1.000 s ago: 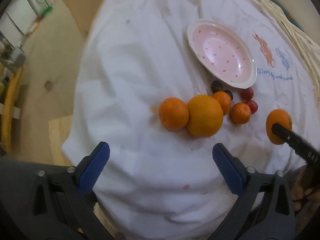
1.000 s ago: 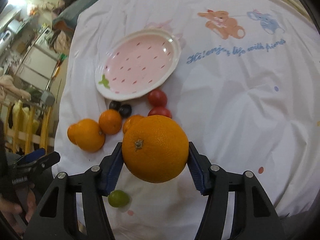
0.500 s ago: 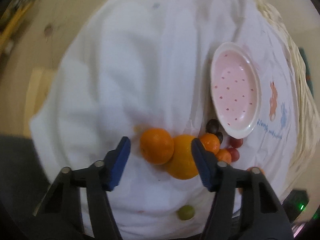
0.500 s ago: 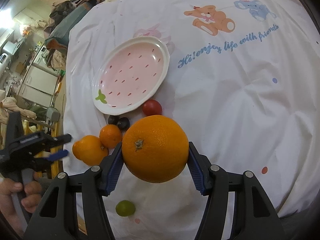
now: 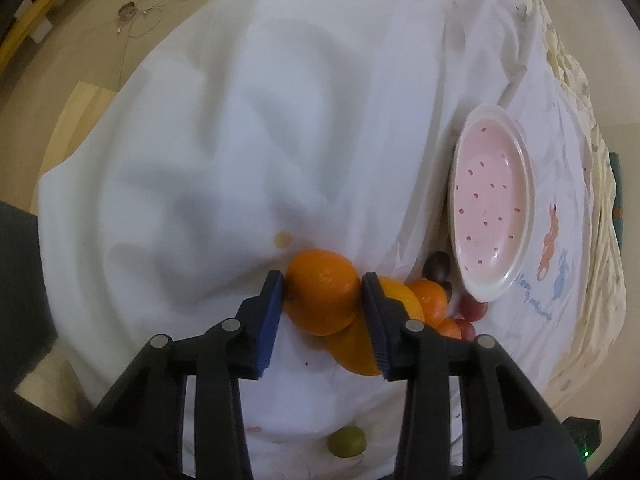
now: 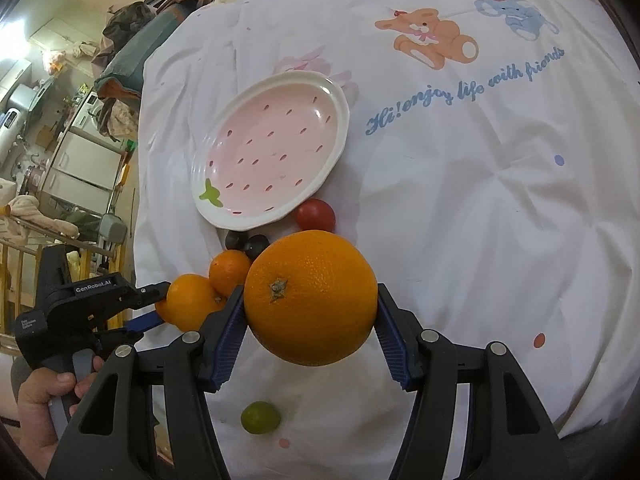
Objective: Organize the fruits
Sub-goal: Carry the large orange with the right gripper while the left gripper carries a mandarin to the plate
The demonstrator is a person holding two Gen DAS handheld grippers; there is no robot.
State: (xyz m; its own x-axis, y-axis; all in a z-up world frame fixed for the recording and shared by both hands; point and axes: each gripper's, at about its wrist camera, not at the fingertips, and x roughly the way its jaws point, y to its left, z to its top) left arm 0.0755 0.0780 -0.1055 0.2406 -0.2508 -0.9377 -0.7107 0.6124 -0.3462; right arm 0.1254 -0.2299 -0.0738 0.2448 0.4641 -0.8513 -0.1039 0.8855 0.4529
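Note:
On the white cloth, my left gripper [image 5: 320,284] is closing, and its blue pads touch both sides of a small orange [image 5: 322,292]. Behind that fruit lie a bigger orange [image 5: 356,348], a mandarin [image 5: 430,298], dark grapes [image 5: 438,266] and red tomatoes [image 5: 472,308]. The pink strawberry plate [image 5: 492,196] stands to the right with nothing on it. My right gripper [image 6: 310,300] is shut on a large orange [image 6: 312,296], held above the cloth in front of the plate [image 6: 272,152]. The left gripper [image 6: 156,306] shows at the lower left, in a person's hand [image 6: 40,400].
A green grape [image 6: 260,417] lies alone near the cloth's front edge. A red tomato [image 6: 315,216] sits just below the plate. The cloth drops off to a wooden floor [image 5: 60,60] on the left. Cabinets and piled clothes [image 6: 80,140] stand beyond the table.
My left gripper rolled, sank to the fruit cluster and narrowed its jaws from wide apart onto the small orange. The right gripper kept hold of the large orange almost in place.

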